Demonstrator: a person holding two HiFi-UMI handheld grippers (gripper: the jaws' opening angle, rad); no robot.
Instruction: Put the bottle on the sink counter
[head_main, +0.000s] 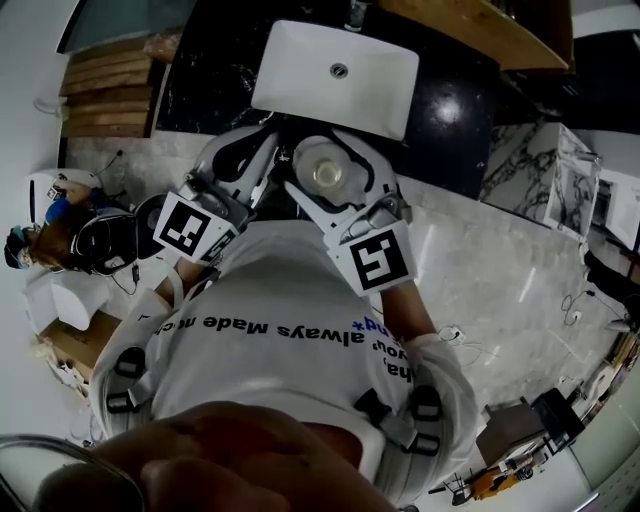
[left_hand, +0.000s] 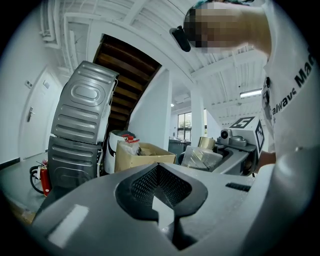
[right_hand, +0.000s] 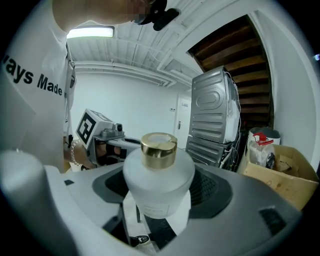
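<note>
A frosted white bottle (right_hand: 159, 180) with a gold cap (right_hand: 159, 149) sits upright between the jaws of my right gripper (right_hand: 159, 202), which is shut on it. From the head view the bottle (head_main: 327, 172) shows cap-up in the right gripper (head_main: 335, 195), close to the person's chest and just short of the white sink basin (head_main: 335, 75) set in the black counter (head_main: 450, 120). My left gripper (head_main: 240, 165) is held beside it. In the left gripper view the left gripper (left_hand: 160, 202) has its jaws together with nothing between them.
Stacked grey washing machines (left_hand: 80, 135) stand under wooden stairs (left_hand: 127, 65), with a cardboard box (left_hand: 142, 155) and a fire extinguisher (left_hand: 42, 172) beside them. A marble cabinet (head_main: 545, 180) stands at the right of the pale floor (head_main: 480, 290). Cables lie on the floor.
</note>
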